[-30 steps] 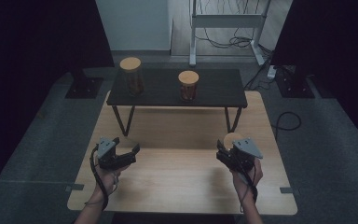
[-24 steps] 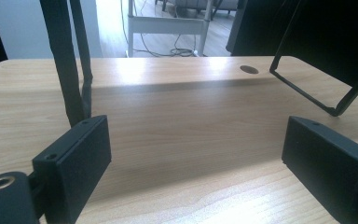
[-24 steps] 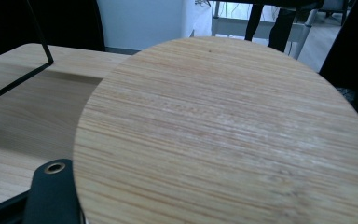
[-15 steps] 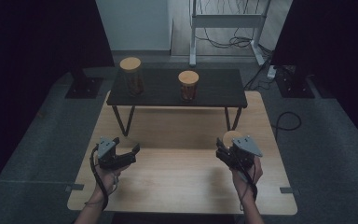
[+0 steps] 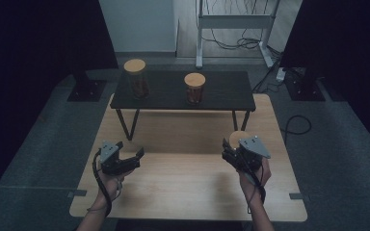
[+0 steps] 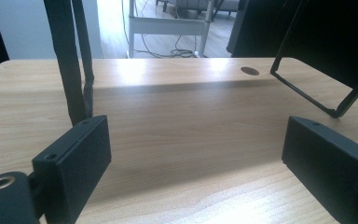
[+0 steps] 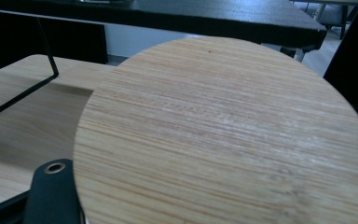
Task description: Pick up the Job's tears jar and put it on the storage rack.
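The light wooden worktop (image 5: 188, 192) carries a low black shelf (image 5: 221, 91) at 12 o'clock, where a tall jar (image 5: 137, 79) and a shorter jar (image 5: 194, 88) stand with lids on. The right tool (image 5: 231, 150), at 3 o'clock, grips a round bamboo lid (image 7: 223, 135); the left tool (image 5: 134, 156), at 9 o'clock, is wide and empty. The thin lid could slip or tilt if the grip is near its edge.

From above you look down the wooden table (image 5: 183, 178); both gripper cameras sit low, facing the black shelf (image 5: 183, 94).
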